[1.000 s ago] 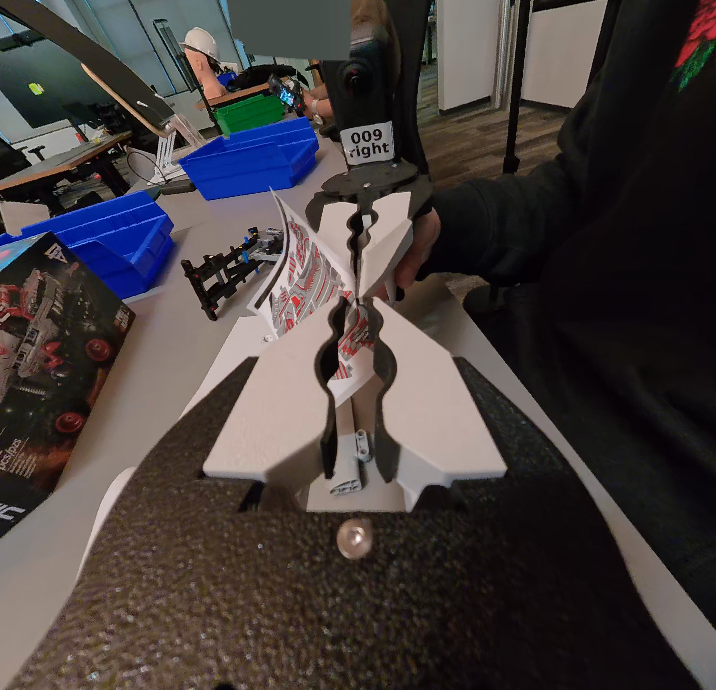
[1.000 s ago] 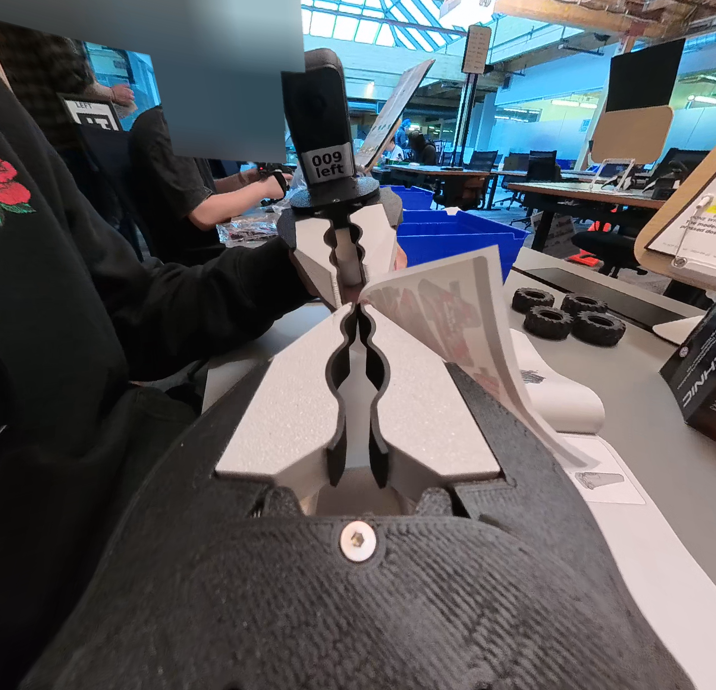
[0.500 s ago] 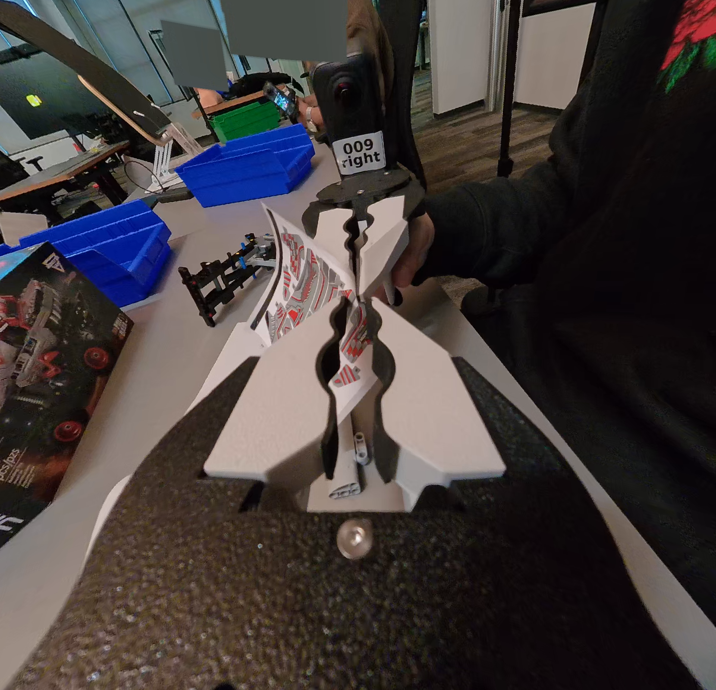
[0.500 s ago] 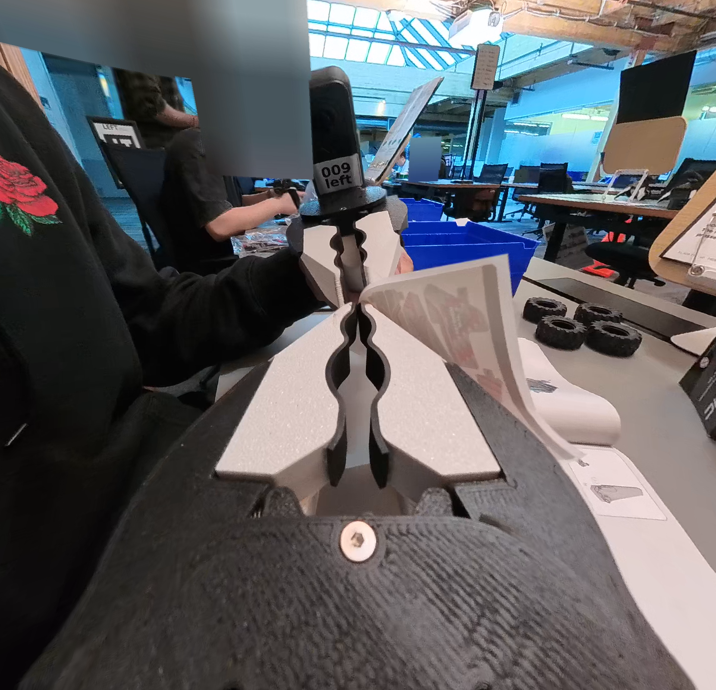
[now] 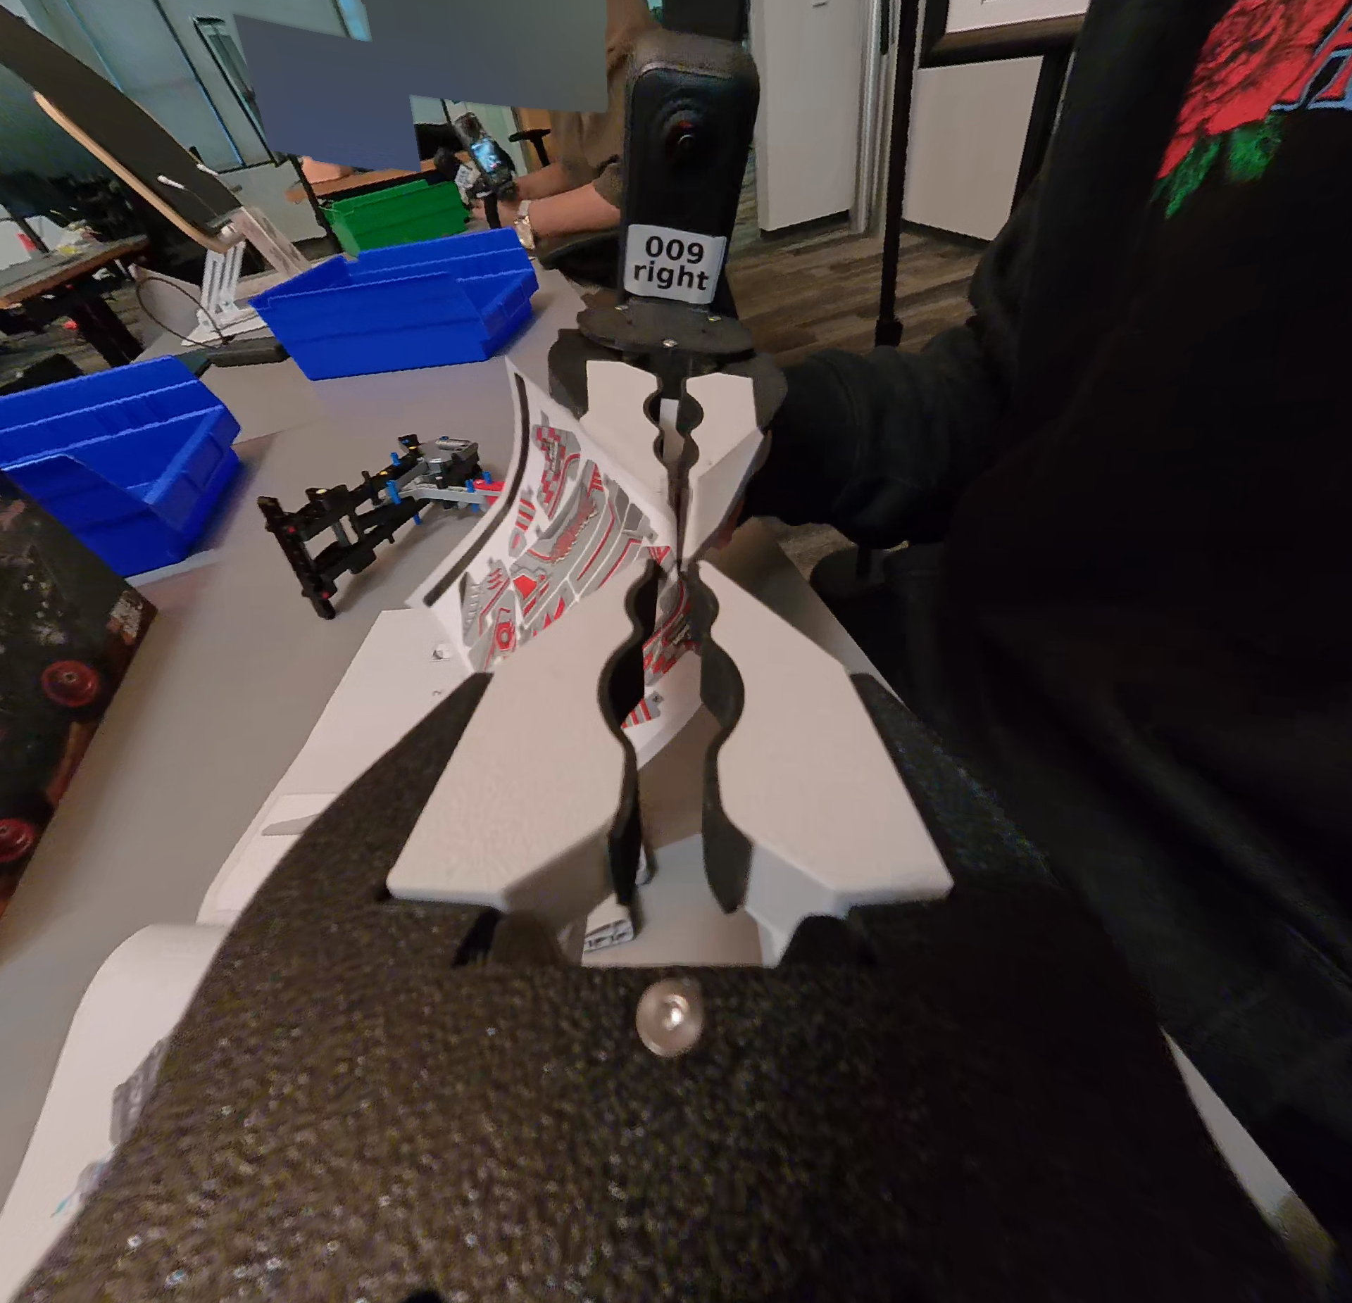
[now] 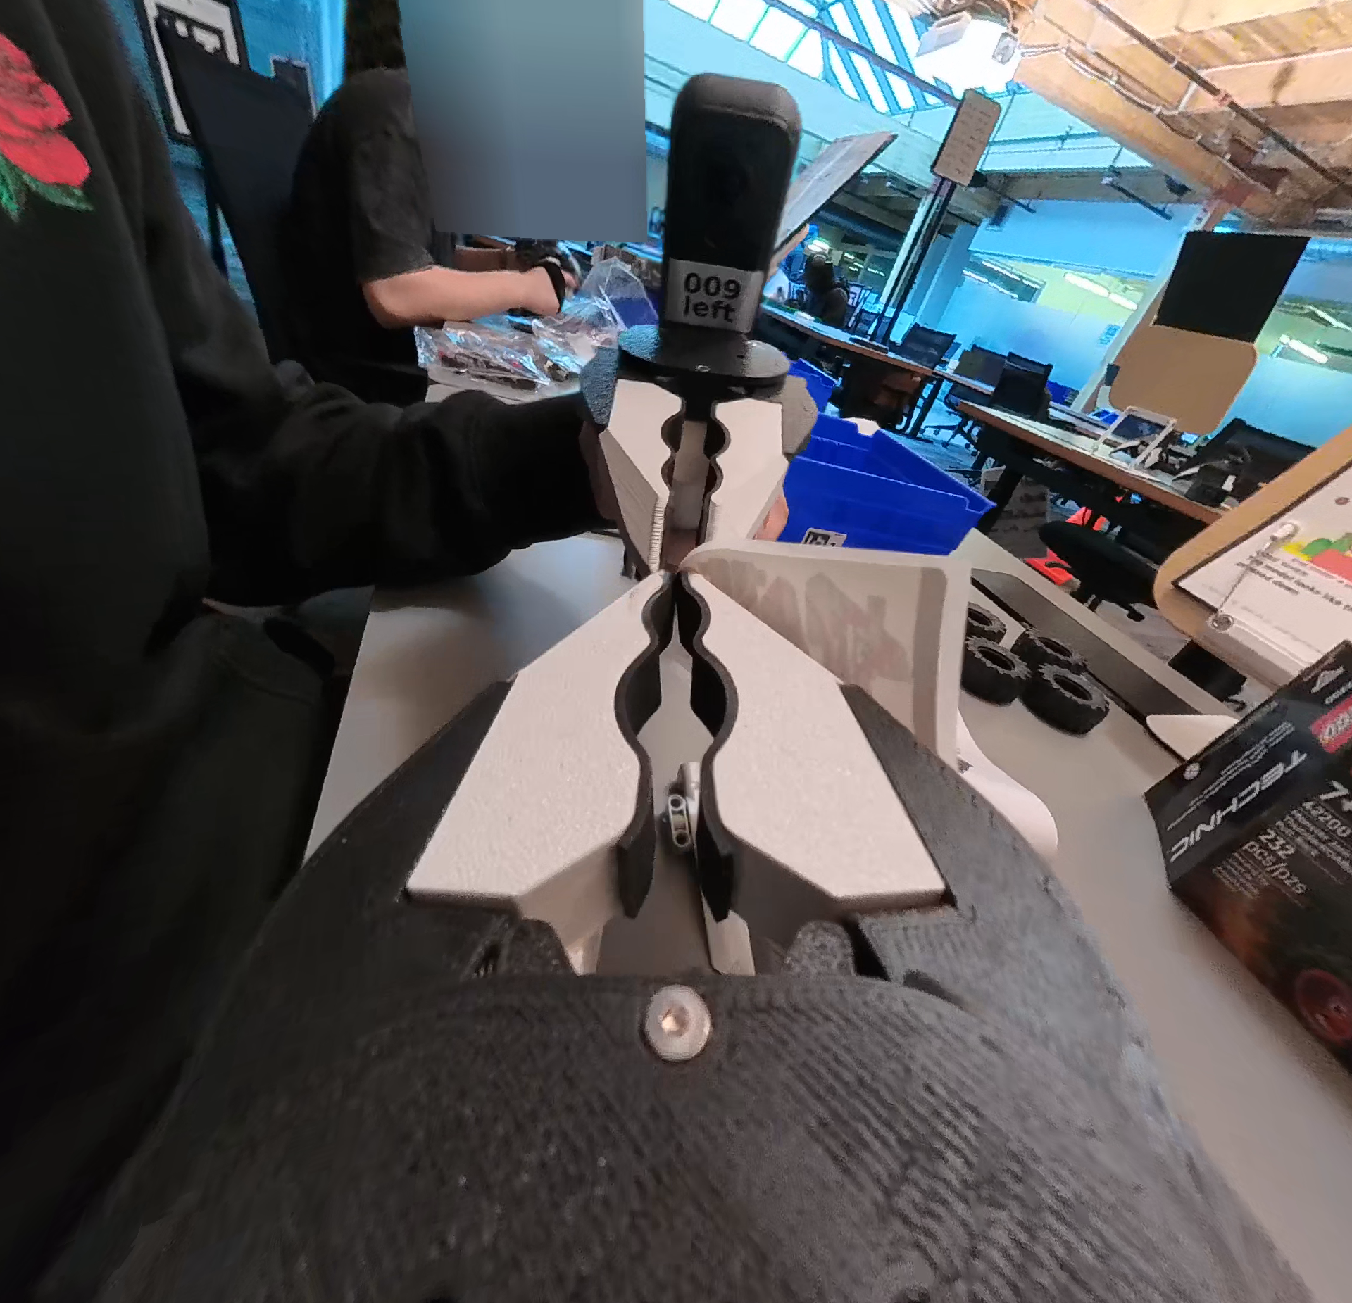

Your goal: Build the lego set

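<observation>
Pinching sticker sheet [image 5: 563, 558] — left gripper [image 5: 671, 573] and right gripper [image 6: 674, 579] fingers closed on it; grey table [image 5: 219, 668], blue bins [image 5: 399, 310] — open workshop.

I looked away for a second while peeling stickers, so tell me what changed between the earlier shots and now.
Little changed. Both grippers stayed shut on the sticker sheet, tip to tip: the left gripper and the right gripper. The sheet bowed more and now stands steeper, its free edge lifted higher. The views shifted slightly. The black chassis, the tyres, the blue bins and the box did not move.
</observation>
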{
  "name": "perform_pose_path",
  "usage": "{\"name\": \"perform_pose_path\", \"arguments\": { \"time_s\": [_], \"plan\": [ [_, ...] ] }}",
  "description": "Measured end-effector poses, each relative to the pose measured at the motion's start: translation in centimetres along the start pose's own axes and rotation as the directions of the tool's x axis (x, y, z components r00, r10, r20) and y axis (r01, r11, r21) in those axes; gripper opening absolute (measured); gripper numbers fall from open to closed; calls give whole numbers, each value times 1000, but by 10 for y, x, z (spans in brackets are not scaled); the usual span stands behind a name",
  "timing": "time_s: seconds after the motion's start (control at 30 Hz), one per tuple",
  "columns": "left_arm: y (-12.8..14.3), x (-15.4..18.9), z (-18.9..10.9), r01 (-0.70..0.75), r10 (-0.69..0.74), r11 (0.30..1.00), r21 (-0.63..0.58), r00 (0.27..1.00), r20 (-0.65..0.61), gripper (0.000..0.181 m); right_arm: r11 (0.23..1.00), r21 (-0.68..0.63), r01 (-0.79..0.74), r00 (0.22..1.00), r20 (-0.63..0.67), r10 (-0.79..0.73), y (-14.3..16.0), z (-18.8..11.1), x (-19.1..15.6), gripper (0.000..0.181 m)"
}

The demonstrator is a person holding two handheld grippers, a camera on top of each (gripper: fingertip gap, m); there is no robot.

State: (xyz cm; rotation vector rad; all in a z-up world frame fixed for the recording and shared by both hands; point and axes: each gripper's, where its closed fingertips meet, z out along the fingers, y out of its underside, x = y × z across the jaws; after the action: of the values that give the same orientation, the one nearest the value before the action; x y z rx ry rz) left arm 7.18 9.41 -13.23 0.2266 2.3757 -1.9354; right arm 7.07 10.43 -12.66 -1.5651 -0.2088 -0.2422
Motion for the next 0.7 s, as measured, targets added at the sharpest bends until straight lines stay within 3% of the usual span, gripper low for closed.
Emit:
{"name": "perform_pose_path", "arguments": {
  "time_s": [0.2, 0.37, 0.47, 0.7],
  "plan": [
    [-1, 3, -1, 18, -18, 1000, 14, 1000, -25, 0, 994, -40, 97, 995, 7, -97, 2, 0, -4, 0],
    [-5, 0, -1, -11, 11, 1000, 17, 1000, 11, 11, 997, -23, 75, 997, -21, -75, 1, 0, 0, 0],
    [-4, -2, -2, -18, 18, 1000, 6, 1000, 26, 5, 998, -9, 63, 998, -22, -63, 0, 0, 0, 0],
    [-5, -5, -2, -10, 9, 1000, 16, 999, 37, 10, 999, 21, 44, 999, -21, -44, -3, 1, 0, 0]
  ]
}}
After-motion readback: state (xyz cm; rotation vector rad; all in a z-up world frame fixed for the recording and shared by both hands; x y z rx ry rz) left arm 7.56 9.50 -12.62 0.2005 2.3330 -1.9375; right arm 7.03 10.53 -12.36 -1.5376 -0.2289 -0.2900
